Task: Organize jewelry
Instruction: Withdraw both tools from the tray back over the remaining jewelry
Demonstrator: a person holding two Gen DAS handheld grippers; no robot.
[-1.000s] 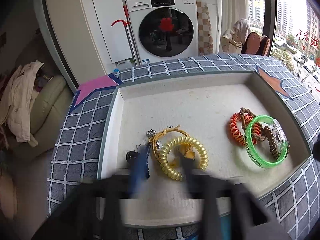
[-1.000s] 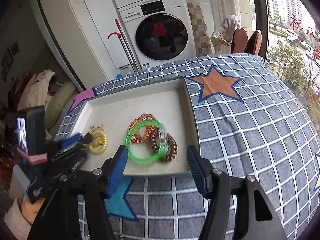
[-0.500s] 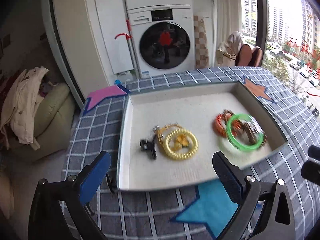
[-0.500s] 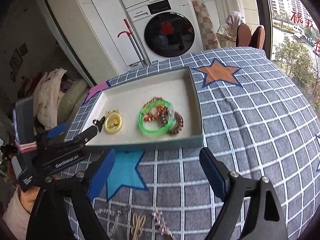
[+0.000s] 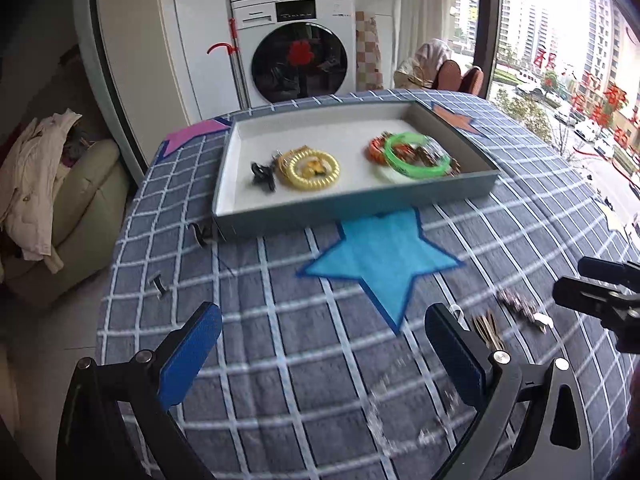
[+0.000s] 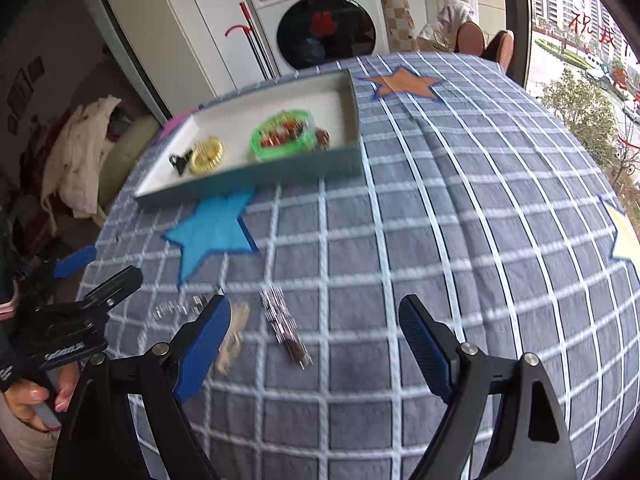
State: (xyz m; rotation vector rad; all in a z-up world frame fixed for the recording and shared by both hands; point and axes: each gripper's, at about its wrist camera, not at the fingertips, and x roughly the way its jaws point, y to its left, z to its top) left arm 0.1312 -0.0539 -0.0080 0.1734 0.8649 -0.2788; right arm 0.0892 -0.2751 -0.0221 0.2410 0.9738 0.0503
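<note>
We are holding the left gripper [image 5: 320,356] and right gripper [image 6: 314,344] with fingers apart, empty, the right's jaws having just been opening, silver beaded bracelet [image 6: 286,328] lying between them on the near grey checked cloth [image 6: 460,184], shallow grey tray [image 5: 352,202] sitting far.

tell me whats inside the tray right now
In the tray: black clip, yellow coil band, green bangle atop orange and brown bracelets, partly hiding them.

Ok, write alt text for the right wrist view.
The open right claw hangs over a grey checked tablecloth, with a sparkly bracelet between its blue fingers. Beyond a blue star patch sits a tray holding a green bangle and a gold coil band; the left claw shows at left.
</note>
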